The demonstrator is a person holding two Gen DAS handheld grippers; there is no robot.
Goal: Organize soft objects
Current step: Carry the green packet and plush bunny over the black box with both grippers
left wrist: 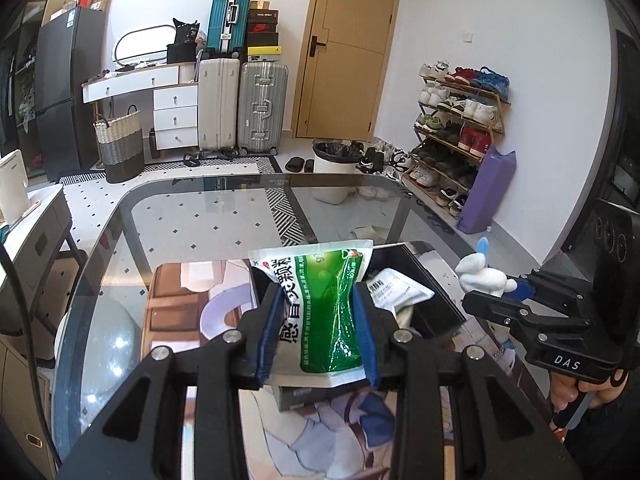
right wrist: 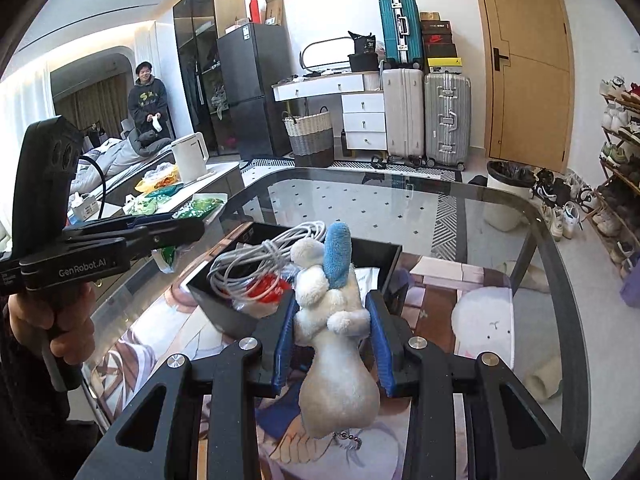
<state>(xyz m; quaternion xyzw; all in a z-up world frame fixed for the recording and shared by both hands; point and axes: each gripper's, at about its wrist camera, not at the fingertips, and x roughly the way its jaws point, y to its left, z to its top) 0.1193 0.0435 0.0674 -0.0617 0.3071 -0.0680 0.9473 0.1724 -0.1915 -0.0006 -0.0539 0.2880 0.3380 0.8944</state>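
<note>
While the green-and-white crinkled foil sachet (left wrist: 328,312) is pinched lengthwise in the left hand-held gripper (left wrist: 316,334), the white plush toy with a blue ear (right wrist: 334,320) is clamped in the right hand-held gripper (right wrist: 332,344); both are held above the black open-topped box (right wrist: 384,258) on the glass worktop (right wrist: 400,200), directly ahead of both

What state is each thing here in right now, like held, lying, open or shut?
left gripper: shut on the green pouch
green pouch: pinched, lifted above the tray
right gripper: shut on the plush toy
plush toy: held, squeezed at its middle
black tray: open-topped, on the table
white cable: coiled, lying in the tray
door: closed
</note>
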